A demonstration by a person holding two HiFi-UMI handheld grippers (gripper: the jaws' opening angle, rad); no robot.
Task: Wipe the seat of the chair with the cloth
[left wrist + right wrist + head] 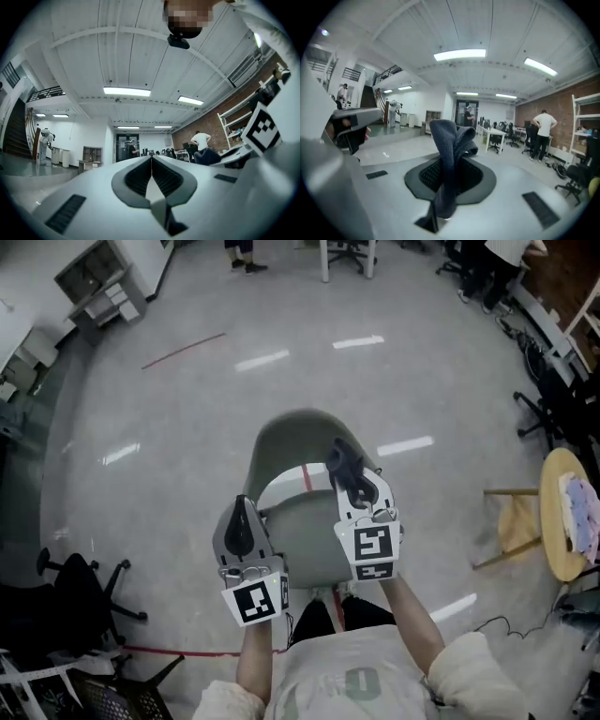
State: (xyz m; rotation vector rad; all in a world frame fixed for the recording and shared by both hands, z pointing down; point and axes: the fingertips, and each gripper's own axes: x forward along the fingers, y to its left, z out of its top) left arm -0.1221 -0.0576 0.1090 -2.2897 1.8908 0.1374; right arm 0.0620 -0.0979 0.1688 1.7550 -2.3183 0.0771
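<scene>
Cloth (449, 140) lengthwise along right tongs (451, 173), free end outward, over chair seat (302, 532).

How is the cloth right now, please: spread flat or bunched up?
Bunched up: the cloth is pinched between the jaws of the right gripper, and its crumpled folds stand up past them.

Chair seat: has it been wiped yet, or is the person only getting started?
Only starting, it seems. Done: the dark cloth is picked up, pinched in the right gripper's shut jaws. In hand: both grippers are held above the chair seat, cloth clear of it; the left gripper is shut and empty. Left: bringing the cloth down and wiping the seat.
</scene>
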